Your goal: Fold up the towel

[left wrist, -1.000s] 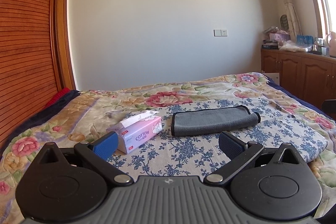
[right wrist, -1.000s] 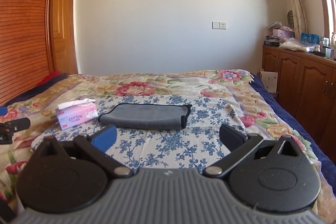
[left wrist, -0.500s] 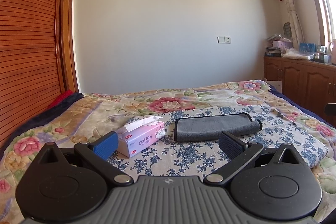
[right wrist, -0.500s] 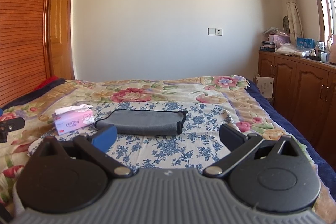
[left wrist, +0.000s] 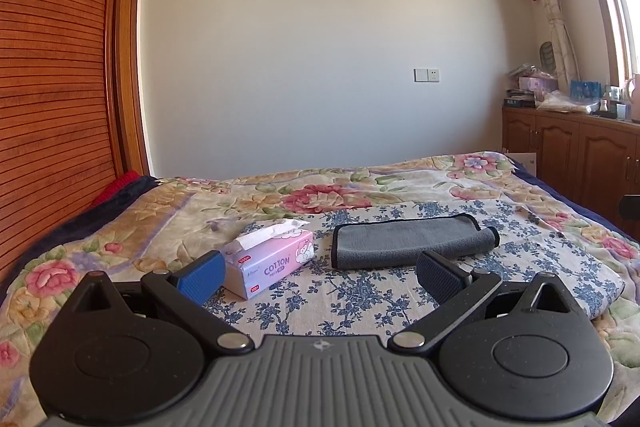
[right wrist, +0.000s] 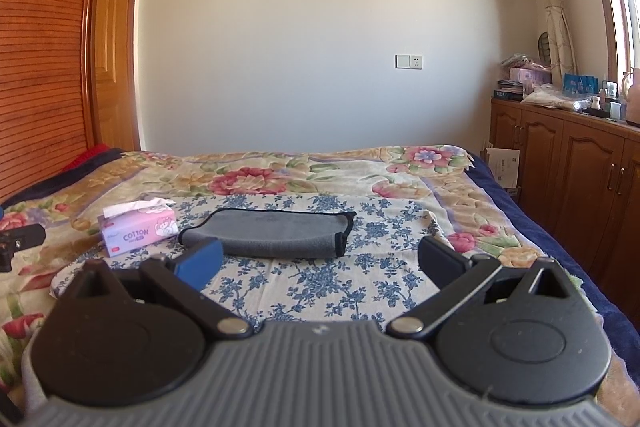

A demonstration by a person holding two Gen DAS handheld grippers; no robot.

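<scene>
Since the earlier frames, both of my grippers have tilted upward and drawn back: the air conditioner now shows at the top of each view and the bed sits lower.

Left wrist view: the grey towel (left wrist: 412,239) lies already folded on the blue floral cloth (left wrist: 360,299), with the pink tissue box (left wrist: 272,259) just beside its left end. My judgement: an approach from this side could knock the box, because it sits near the left gripper (left wrist: 320,273) path. The left gripper is spread wide, holding and touching nothing.

Right wrist view: the towel (right wrist: 276,235) lies well ahead of the right gripper (right wrist: 318,263), which is also spread wide and empty. Risk: snagging the cloth (right wrist: 320,283) beneath could undo the fold.
</scene>
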